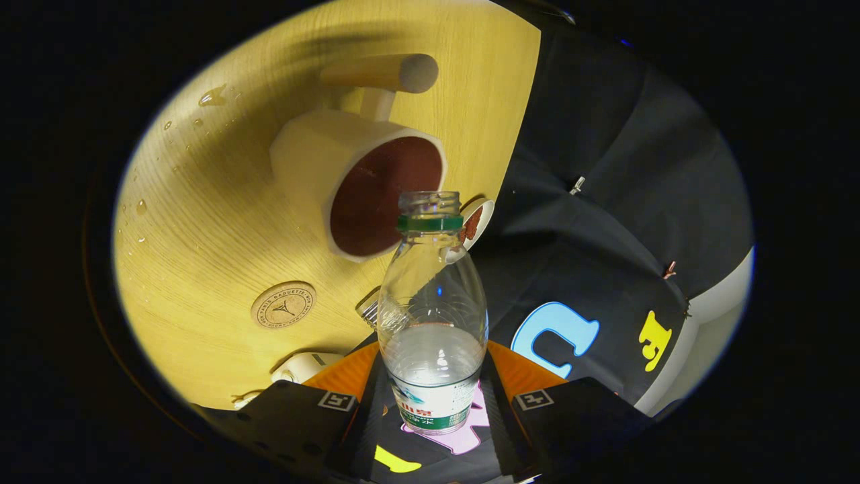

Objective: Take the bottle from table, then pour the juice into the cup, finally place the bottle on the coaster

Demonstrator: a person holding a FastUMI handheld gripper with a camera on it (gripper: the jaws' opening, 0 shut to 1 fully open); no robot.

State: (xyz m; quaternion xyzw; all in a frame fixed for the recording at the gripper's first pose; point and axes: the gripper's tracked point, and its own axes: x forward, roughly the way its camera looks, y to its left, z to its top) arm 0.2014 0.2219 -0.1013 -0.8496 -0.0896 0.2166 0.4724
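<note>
Between the two fingers of the gripper [433, 403] sits the clear plastic bottle with a green neck ring [432, 316], clamped at its lower body on both sides, cap off, mouth open. Bottle is lifted and tilted over the yellow wood-grain table [201, 269], about a third full of clear liquid. Its white and green label wraps the base; the print there is too small and cut off to make out.

Just beyond the bottle mouth is the white cup with a dark red inside [359, 185], rim nearly touching the mouth as seen; cannot tell if liquid is leaving. The cup has a pale wooden stick handle [383, 72] on its far side.

Beside the bottle, on the cup's near side, lies the round cork coaster [283, 304], stamped with ring text and a small tower mark; the letters are too small to be sure of. Nothing on it.

Small round white item with a brown mark [476, 222] peeks out right behind the bottle neck. Small white object [306, 366] lies near the fingers, past the coaster. Water drops [211, 96] on the table well beyond the cup.
</note>
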